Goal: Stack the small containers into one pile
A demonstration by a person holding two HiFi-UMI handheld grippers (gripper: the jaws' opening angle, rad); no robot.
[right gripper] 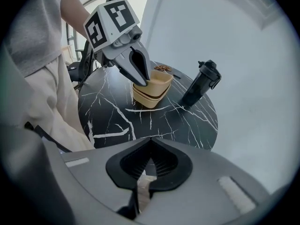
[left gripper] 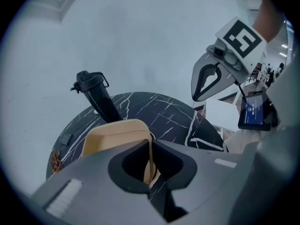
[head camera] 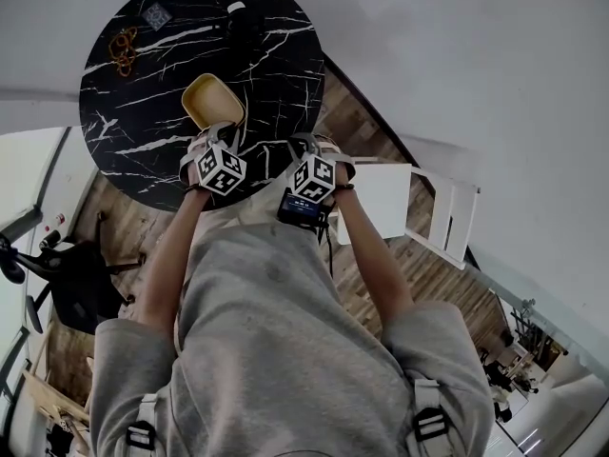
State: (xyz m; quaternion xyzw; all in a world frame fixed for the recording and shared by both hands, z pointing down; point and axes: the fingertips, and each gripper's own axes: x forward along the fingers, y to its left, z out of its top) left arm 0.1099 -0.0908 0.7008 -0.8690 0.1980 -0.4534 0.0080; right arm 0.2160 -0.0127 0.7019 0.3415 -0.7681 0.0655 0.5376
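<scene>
Left hand-held gripper first: its jaws are pinched together on the near wall of the top container, the thin tan rim caught right between the pads. From the right gripper view, that left hand-held gripper reaches down onto the near rim of the pile, and the held container sits nested on the tan ones beneath it. How many are in there is hard to count from here.

The right hand-held gripper has its jaws closed tight, tips meeting, with nothing between them. It hangs over the near edge of the bench, apart from the pile and to the right of the other tool.

From the head view, the pile stands near the middle of the round black marble bench, a little towards the person. A black bottle stands upright just beside the pile, on its far side. Some brown, looped bits lie near the bench's left rim, well apart from the pile. Off the bench to the right is a white chair, standing on the wooden floor.
</scene>
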